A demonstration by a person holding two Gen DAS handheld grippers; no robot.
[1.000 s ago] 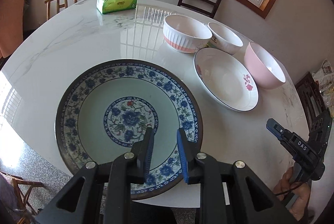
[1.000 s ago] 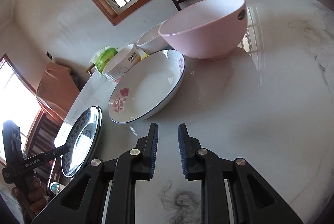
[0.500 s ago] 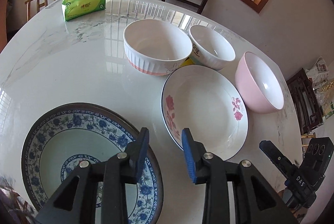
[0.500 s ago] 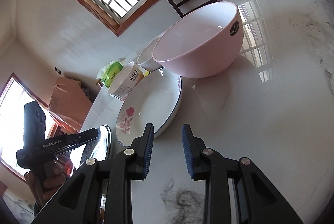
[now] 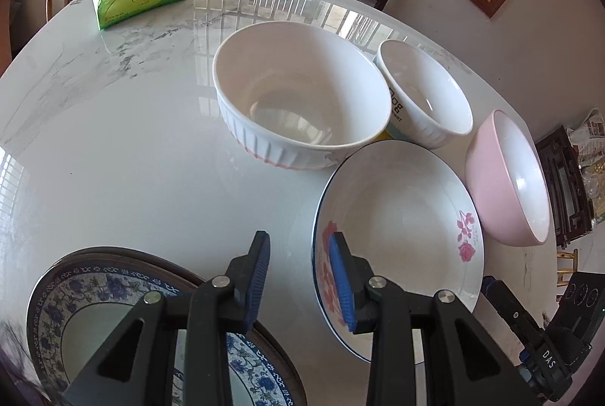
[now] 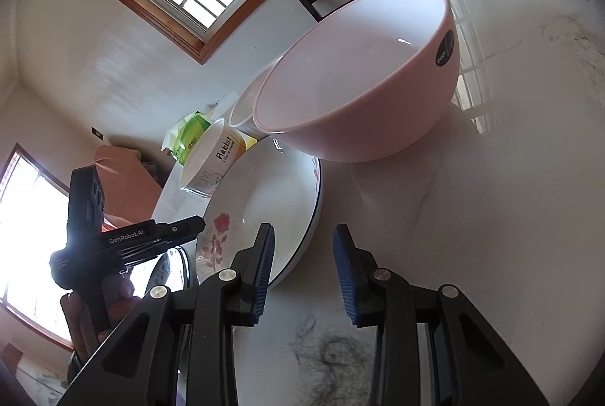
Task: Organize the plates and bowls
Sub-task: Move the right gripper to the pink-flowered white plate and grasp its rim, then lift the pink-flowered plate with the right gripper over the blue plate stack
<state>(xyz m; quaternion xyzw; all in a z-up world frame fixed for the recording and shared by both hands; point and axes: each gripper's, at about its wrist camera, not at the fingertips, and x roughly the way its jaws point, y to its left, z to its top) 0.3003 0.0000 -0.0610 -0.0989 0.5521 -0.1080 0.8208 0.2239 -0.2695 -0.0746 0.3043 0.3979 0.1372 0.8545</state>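
Over the near edge of the rose plate (image 5: 401, 228) my left tool (image 5: 300, 277) now hangs, having slid right from above the blue patterned plate (image 5: 94, 296), which has dropped to the near left corner of that view. Its jaws stand parted and empty, wider than a second ago. My right tool (image 6: 302, 269) has crept closer to the same plate's near rim; its jaws are opening, with nothing between them. Beyond the plate sit the ribbed white bowl (image 5: 302, 95), the small white bowl (image 5: 427, 92) and the pink bowl (image 6: 359, 77), all loose on the desk (image 5: 113, 141). I judge the rose plate is my next pick, probably for stacking on the blue one.
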